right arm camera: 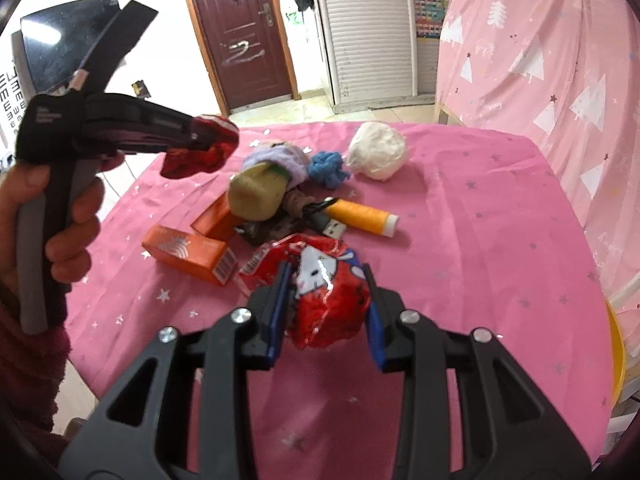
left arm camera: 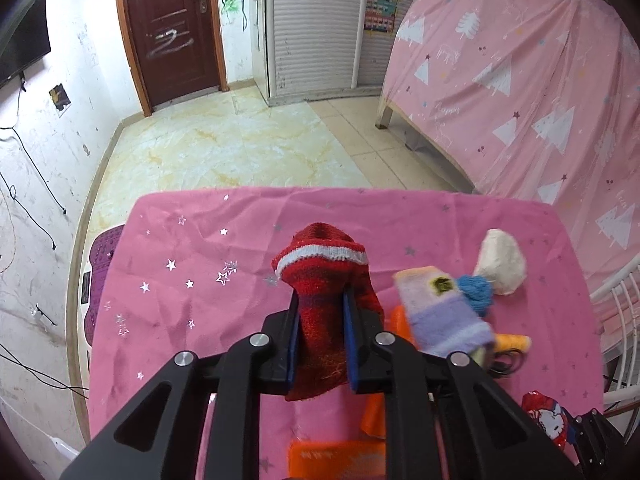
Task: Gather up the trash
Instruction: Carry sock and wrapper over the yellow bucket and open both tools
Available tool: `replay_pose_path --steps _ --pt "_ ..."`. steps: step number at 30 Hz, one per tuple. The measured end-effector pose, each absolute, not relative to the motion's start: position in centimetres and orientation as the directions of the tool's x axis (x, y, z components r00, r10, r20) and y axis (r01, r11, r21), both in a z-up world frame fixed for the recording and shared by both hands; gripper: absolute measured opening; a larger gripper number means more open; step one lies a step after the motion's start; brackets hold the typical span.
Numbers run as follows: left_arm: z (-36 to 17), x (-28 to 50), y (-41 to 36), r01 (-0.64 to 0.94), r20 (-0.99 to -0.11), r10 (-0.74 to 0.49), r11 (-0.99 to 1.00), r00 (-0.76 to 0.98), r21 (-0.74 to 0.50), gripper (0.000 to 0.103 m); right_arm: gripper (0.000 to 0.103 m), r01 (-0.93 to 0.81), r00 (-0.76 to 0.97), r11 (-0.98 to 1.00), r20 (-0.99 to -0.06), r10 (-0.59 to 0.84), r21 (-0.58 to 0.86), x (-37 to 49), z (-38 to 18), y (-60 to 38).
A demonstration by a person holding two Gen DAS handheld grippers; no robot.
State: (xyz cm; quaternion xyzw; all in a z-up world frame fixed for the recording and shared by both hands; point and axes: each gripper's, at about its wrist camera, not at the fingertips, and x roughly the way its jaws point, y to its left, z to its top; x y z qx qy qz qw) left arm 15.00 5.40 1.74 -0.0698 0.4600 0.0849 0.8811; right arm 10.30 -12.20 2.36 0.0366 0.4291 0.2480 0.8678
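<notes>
Table (right arm camera: 500, 208) first, since it's the biggest thing I'm working over: pink starry cloth, and I'm hovering both tongs above it with stuff already gripped. Far edge is running just behind the white lump, the right edge is dropping off toward a pink curtain (right arm camera: 560, 60), and the left edge is falling away to bare tile floor (left arm camera: 224, 152), so that's where I'm seeing the most open room for swinging out. No bin is showing in either view, so I can't tell where I'm supposed to be dumping this.

My left gripper (left arm camera: 320, 340) is clamping a red knit sock (left arm camera: 324, 280), lifted clear of the cloth with its cuff flopping forward. My right gripper (right arm camera: 325, 312) is squeezing a red crinkly snack wrapper (right arm camera: 328, 292) low over the near part of the table, just in front of the pile.

Still lying there: two orange boxes (right arm camera: 188, 252), a white lump (right arm camera: 378, 150), a purple knit piece (right arm camera: 280, 160), a yellow spool (right arm camera: 366, 216), a blue yarn ball (right arm camera: 330, 168) and a USB plug (right arm camera: 332, 227).

I reckon the trick is keeping steady pressure, because that foil looks slippery, and lifting straight up before moving sideways so the dangling sock isn't dragging the pile.
</notes>
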Motion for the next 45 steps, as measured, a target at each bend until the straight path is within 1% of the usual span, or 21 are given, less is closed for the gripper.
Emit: replay_pose_path --steps 9,15,23,29,38,45 --pt "5.1 13.4 -0.2 -0.123 -0.787 0.056 0.992 0.615 -0.026 0.012 0.032 -0.34 0.562 0.892 -0.697 0.446 0.298 9.8 2.8 -16.4" --pt "6.0 12.9 -4.3 -0.051 -0.777 0.018 0.999 0.629 -0.018 0.012 0.032 -0.277 0.6 0.909 -0.682 0.418 0.313 9.3 2.8 -20.0" --pt "6.0 13.1 -9.5 0.031 -0.783 -0.028 0.999 0.622 -0.012 0.012 0.032 -0.198 0.637 0.923 -0.673 0.376 0.329 9.2 2.3 -24.1" --pt "5.8 13.1 -14.6 0.115 -0.788 -0.074 0.993 0.612 -0.004 0.012 0.032 -0.106 0.668 0.934 -0.671 0.321 0.341 8.6 1.6 -28.5" --pt "4.8 13.2 -22.4 0.247 -0.805 -0.153 0.969 0.573 -0.009 0.012 0.032 0.065 0.691 0.937 -0.693 0.206 0.344 7.9 -0.2 -35.6" --pt "4.2 13.2 -27.8 0.343 -0.819 -0.223 0.939 0.528 -0.034 0.012 0.032 0.154 0.69 0.92 -0.706 0.16 0.36 7.9 -2.0 -39.5"
